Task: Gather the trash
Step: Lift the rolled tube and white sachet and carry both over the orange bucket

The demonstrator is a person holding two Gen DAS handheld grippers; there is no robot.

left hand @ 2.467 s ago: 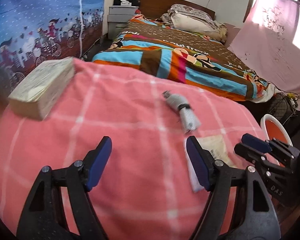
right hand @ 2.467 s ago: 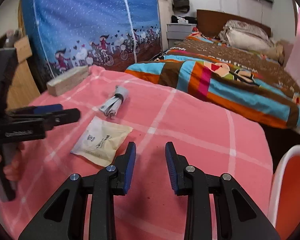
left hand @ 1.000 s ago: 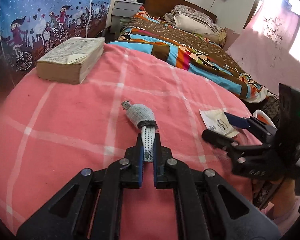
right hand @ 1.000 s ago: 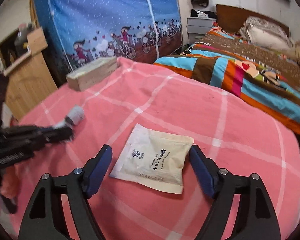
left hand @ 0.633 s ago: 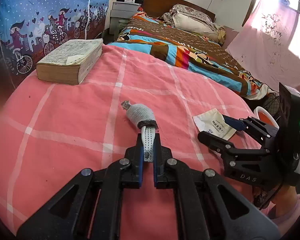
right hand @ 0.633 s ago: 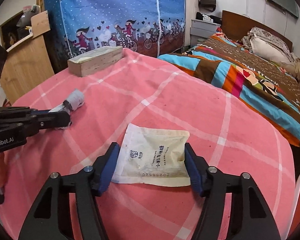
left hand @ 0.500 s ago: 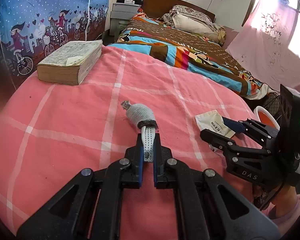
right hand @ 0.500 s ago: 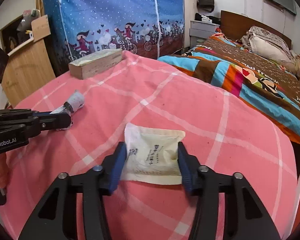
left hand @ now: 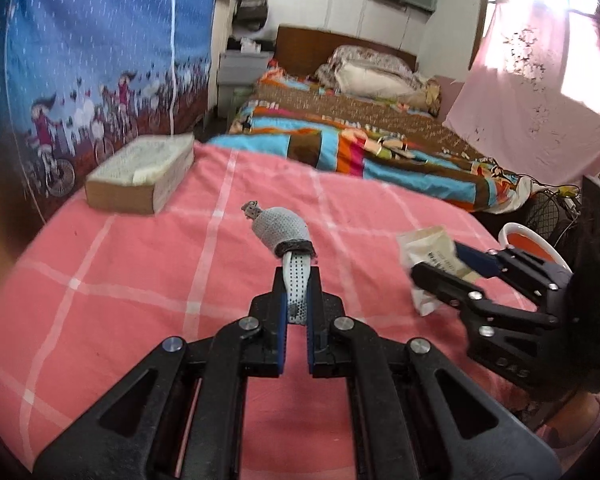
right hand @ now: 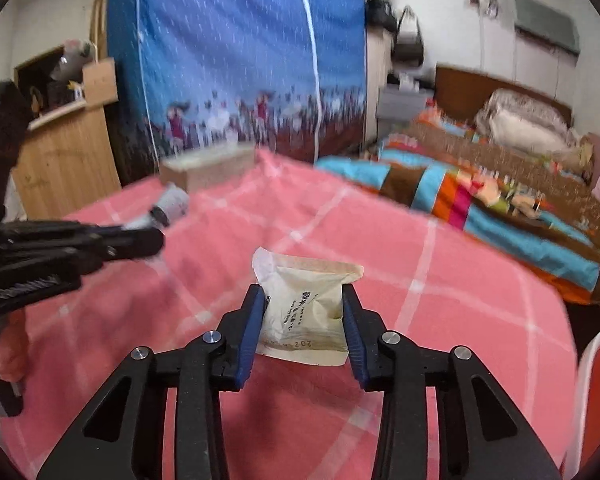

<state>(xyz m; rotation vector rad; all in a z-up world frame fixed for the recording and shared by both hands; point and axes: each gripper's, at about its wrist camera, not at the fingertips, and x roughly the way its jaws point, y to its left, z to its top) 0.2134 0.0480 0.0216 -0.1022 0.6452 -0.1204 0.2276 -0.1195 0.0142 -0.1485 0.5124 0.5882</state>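
A grey rolled bundle (left hand: 282, 226) with a white dotted tail sticks out of my left gripper (left hand: 297, 280), which is shut on the tail just above the pink checked cloth (left hand: 140, 280). To its right, a beige printed packet (left hand: 424, 244) sits between the fingers of my right gripper (left hand: 436, 262). In the right wrist view, the right gripper (right hand: 302, 294) has jaws closing, and both blue pads press the sides of the packet (right hand: 308, 280), which buckles. At the left of that view, the left gripper (right hand: 156, 240) carries the bundle (right hand: 174, 202).
A thick book (left hand: 140, 178) lies at the cloth's far left edge. Beyond it are a bed with a striped blanket (left hand: 380, 152) and a blue printed curtain (right hand: 240, 60). A white-rimmed orange bin (right hand: 596, 380) stands at the right edge.
The right jaws have closed in from wide apart onto the packet, which now buckles and has tipped up. The left gripper, still shut on the bundle, has risen slightly.
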